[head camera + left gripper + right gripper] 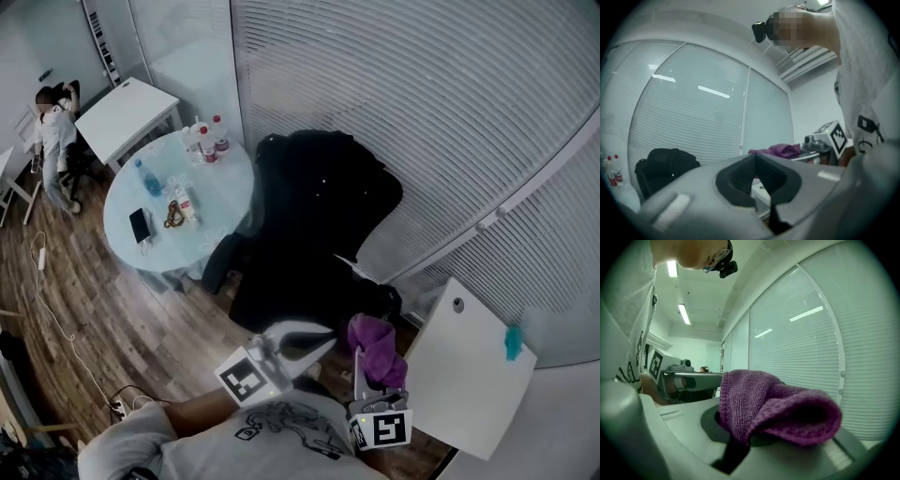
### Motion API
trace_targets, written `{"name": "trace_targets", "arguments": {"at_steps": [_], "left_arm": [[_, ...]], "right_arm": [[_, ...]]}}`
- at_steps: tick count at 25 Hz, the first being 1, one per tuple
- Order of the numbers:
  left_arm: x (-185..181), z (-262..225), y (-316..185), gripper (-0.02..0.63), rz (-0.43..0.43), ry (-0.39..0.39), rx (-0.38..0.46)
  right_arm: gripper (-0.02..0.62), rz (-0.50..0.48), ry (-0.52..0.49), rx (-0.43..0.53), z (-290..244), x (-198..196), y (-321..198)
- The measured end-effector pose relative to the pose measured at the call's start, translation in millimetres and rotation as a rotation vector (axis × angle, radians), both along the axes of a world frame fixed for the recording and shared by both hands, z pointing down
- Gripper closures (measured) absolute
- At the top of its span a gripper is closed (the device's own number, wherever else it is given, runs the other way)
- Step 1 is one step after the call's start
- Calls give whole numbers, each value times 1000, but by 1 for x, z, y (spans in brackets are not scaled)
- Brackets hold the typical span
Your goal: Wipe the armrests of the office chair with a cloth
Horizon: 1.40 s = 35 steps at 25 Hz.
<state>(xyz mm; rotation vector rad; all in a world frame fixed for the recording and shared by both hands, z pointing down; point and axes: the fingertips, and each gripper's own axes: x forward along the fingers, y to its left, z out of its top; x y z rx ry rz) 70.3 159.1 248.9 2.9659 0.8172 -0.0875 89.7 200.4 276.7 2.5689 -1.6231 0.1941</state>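
Note:
The black office chair [314, 220] stands against the blind-covered glass wall, with one armrest [221, 261] on its table side. It also shows in the left gripper view, where the chair [663, 165] is low on the left. My right gripper [359, 356] is shut on a purple cloth [377, 345], held just in front of the chair's seat. In the right gripper view the cloth [773, 411] bulges out of the closed jaws of that gripper [740, 434]. My left gripper [326, 339] is shut with nothing in it, beside the cloth; its jaws [757, 165] meet with nothing between them.
A round glass table [220, 192] with bottles, a phone and small items stands left of the chair. A white table [127, 111] is behind it, with a seated person [54, 131] further left. A white desk [464, 375] is at my right. A cable [56, 319] runs over the wooden floor.

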Motion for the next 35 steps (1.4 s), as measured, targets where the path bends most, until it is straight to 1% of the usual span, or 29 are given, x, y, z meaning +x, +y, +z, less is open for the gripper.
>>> {"name": "trace_targets", "arguments": {"at_steps": [5, 8, 10, 15, 22, 26, 29, 35], "left_arm": [[24, 2, 21, 604, -46, 7, 30], [35, 1, 23, 604, -86, 13, 0], [39, 0, 22, 604, -95, 18, -10], [41, 1, 16, 604, -94, 10, -40], [49, -2, 0, 604, -82, 19, 1], [53, 0, -2, 604, -77, 17, -7], [57, 10, 0, 604, -64, -3, -1], [69, 43, 4, 604, -36, -75, -35]], "right_arm": [[567, -53, -1, -1, 3, 22, 19], [566, -77, 0, -6, 6, 34, 26], [566, -85, 0, -5, 6, 41, 27], [566, -91, -6, 0, 5, 46, 18], [566, -82, -4, 11, 2, 55, 2], [567, -74, -7, 4, 6, 57, 0], [566, -64, -19, -11, 13, 60, 2], [566, -37, -62, -59, 43, 69, 9]]}}
